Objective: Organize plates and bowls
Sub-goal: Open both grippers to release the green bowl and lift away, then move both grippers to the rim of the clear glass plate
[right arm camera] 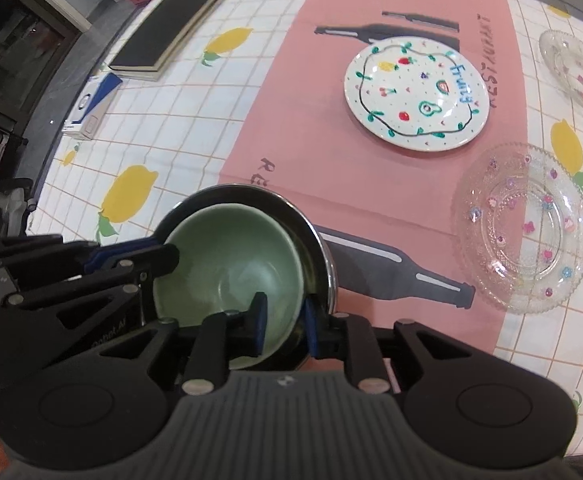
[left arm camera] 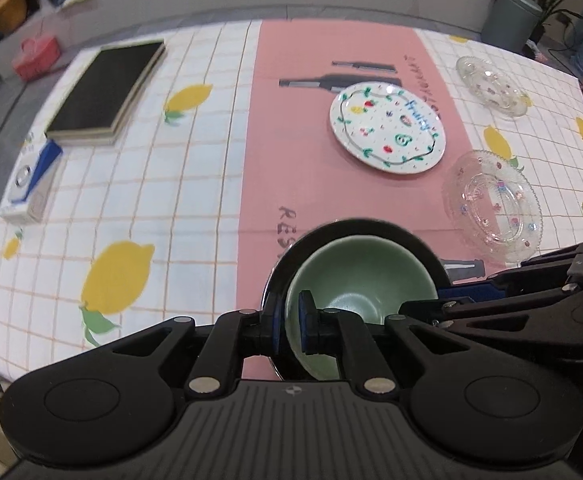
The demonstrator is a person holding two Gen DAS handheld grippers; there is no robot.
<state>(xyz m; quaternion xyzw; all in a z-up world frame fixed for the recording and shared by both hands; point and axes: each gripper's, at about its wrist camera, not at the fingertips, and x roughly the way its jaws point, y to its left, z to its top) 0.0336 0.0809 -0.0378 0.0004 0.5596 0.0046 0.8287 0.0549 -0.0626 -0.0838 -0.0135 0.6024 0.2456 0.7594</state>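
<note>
- Your left gripper [left arm camera: 289, 322] straddles the near-left wall of the green bowl [left arm camera: 355, 276], one pad inside and one outside. The jaws are narrow but seem slack, not pinching.
- Your right gripper [right arm camera: 285, 322] straddles the opposite wall of the same bowl. Its jaws are spread a little, and a gap shows beside the inner pad, so it holds nothing.
- The green bowl sits nested in the dark metal bowl [left arm camera: 371, 226], a little off-centre, on the pink mat [left arm camera: 291, 160]. I judge that stacking the bowls is done and that both grips can let go.
- The outer pads stand in the narrow slot between the two bowl walls. Lift straight up, or the pads may catch a rim.
- The painted plate [left arm camera: 387, 128] lies farther along the mat. One glass plate [left arm camera: 491, 204] is near the bowls on your right, and the other glass plate [left arm camera: 491, 84] is beyond it.
- The plates are still apart, so they probably come next.
- The cloth to your left is free up to the black book [left arm camera: 107, 88] and the small box [left arm camera: 31, 184].
</note>
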